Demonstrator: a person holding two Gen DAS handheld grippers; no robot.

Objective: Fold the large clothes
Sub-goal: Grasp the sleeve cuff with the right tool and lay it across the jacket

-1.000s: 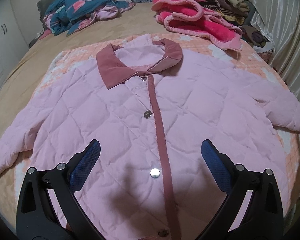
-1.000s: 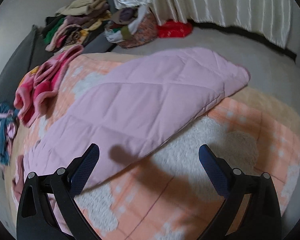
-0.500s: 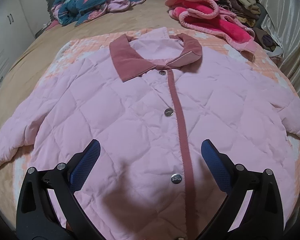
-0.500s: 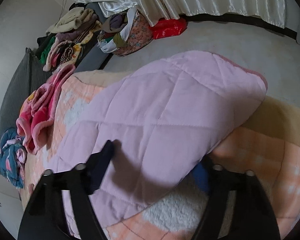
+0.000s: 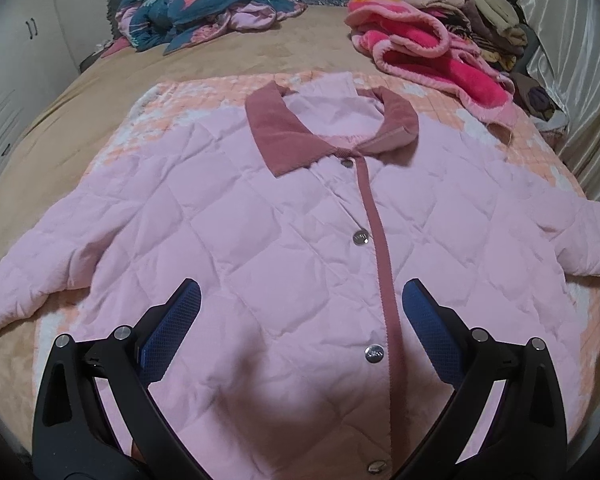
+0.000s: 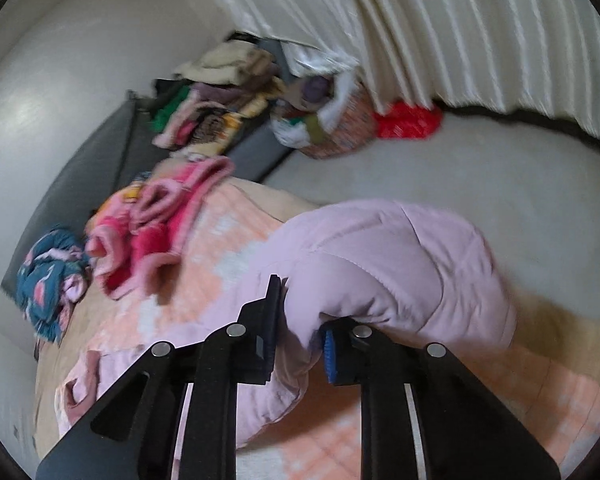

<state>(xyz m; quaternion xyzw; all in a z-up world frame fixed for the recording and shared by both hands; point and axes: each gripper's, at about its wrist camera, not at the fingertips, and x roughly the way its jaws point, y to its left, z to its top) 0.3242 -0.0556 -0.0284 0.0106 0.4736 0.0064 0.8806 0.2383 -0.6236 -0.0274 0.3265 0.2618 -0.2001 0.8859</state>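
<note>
A pink quilted jacket (image 5: 284, 240) with a dusty-rose collar (image 5: 276, 132) and snap buttons lies face up, spread flat on an orange checked blanket (image 5: 172, 128) on the bed. My left gripper (image 5: 300, 312) is open and empty, hovering over the jacket's lower front near the button strip. In the right wrist view my right gripper (image 6: 300, 344) is shut on the jacket's right sleeve (image 6: 400, 264) and holds it bunched and lifted off the blanket.
A hot-pink fleece garment (image 5: 432, 52) and a stack of folded clothes (image 5: 480, 12) lie at the bed's far right. A teal patterned garment (image 5: 196, 4) lies far left. Curtains (image 6: 480, 40), a basket of clothes (image 6: 328, 128) and bare floor are beside the bed.
My right gripper moved onto the sleeve, closed on it and lifted it. My left gripper shifted left over the jacket front and stayed open.
</note>
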